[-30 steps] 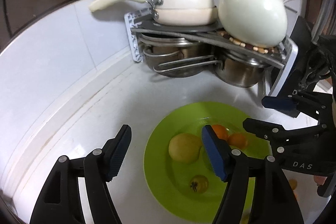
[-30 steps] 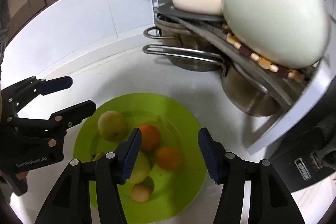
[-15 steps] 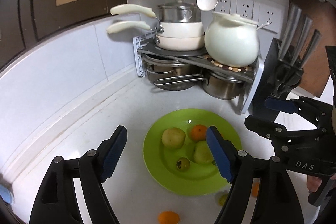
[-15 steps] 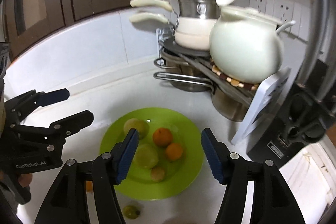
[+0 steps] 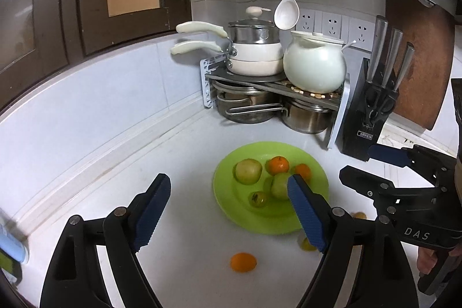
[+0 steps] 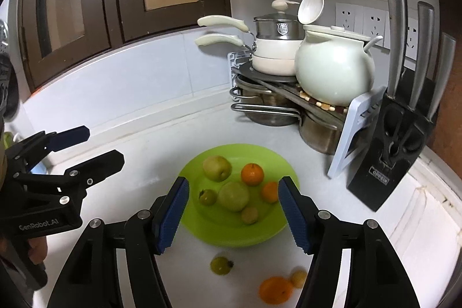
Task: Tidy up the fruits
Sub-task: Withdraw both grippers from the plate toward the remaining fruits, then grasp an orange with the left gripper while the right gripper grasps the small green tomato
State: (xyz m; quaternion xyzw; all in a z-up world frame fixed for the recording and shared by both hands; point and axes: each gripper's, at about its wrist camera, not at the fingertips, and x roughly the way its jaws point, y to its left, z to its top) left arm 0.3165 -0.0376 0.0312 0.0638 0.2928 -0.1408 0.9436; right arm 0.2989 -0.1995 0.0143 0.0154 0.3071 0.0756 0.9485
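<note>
Six fruits lie on the plate (image 6: 202, 230) while three more, an orange (image 6: 275, 289) among them, wait loose on the surface (image 5: 187, 244) near it, and both left tongs (image 5: 228, 218) and right tongs (image 6: 234, 214) hover spread, empty.

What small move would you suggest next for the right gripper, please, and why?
Probably lower the right gripper, which is open and empty, toward the loose orange on the counter in front of the green plate. Six fruits already sit on the plate, while this orange lies off it.
</note>
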